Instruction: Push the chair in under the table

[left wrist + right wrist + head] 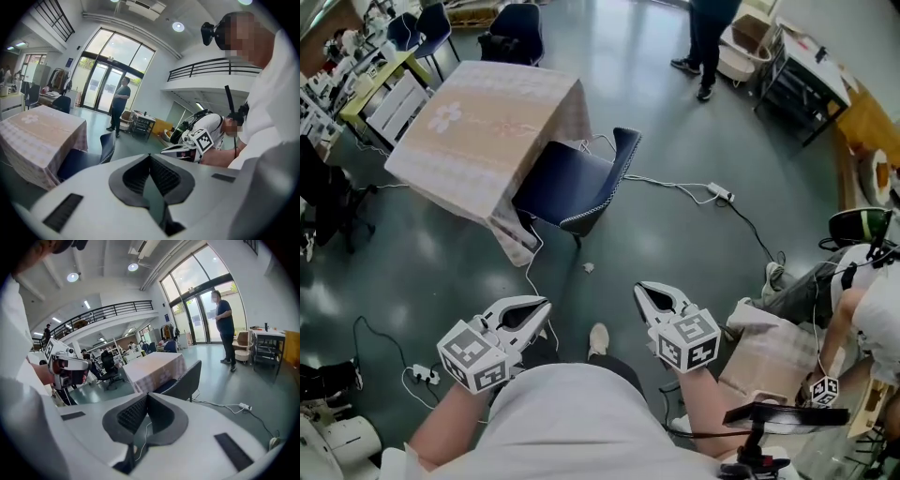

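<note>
A table (pixel 487 131) under a pale pink cloth stands at upper left in the head view. The navy chair (pixel 577 183) sits at its near corner, seat partly beneath the cloth and back toward me. Both grippers hover near my body, well short of the chair. My left gripper (pixel 544 304) and right gripper (pixel 641 290) are each shut with nothing between the jaws. The left gripper view has the left gripper (pixel 150 155), the chair (pixel 91 157) and the table (pixel 37 136). Beyond the right gripper (pixel 147 394), the right gripper view looks at the chair (pixel 185 380) and the table (pixel 154 366).
A white cable with a power strip (pixel 719 193) trails across the floor right of the chair. A person stands at the back (pixel 708 37) beside a cart (pixel 797 75). Another person sits at far right (pixel 853 300). Office chairs (pixel 516 33) stand behind the table.
</note>
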Tool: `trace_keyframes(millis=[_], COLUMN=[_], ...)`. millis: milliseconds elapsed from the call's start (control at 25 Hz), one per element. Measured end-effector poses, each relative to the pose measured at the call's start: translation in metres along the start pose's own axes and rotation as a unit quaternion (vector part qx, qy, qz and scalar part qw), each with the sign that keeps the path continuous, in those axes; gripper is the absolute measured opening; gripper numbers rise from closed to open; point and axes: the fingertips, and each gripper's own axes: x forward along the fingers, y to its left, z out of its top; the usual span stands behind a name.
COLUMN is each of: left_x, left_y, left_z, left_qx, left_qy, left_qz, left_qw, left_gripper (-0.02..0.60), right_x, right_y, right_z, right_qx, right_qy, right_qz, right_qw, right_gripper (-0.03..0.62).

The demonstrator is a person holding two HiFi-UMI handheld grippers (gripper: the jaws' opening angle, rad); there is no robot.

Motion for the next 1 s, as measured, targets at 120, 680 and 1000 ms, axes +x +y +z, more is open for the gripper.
trace_keyframes(millis=[120,680,1000], left_x=[-0.002,-0.131,-0.191], left_y=[-0.008,0.027,0.045], left_z=[0.004,-0.019,-0.054], left_qx=[0.016,0.046,0.05], left_qy=[-0.001,-0.004,-0.007], left_qz=[-0.02,-0.098,-0.122], left_qw=[0.9997,0.9941,0.9913], left_gripper=[0.011,0.011,0.011], right_x=[-0.009,0.013,0.037], right_y=[0.017,0.171,0.258], right_z=[0.001,0.019,-0.004], right_qx=[-0.008,-0.029,-0.04], right_qy=[-0.007,-0.034,-0.043], right_qz=[-0.001,-0.047,-0.054], right_qw=[1.0,0.998,0.997], right_gripper=[0.014,0.014,0.014])
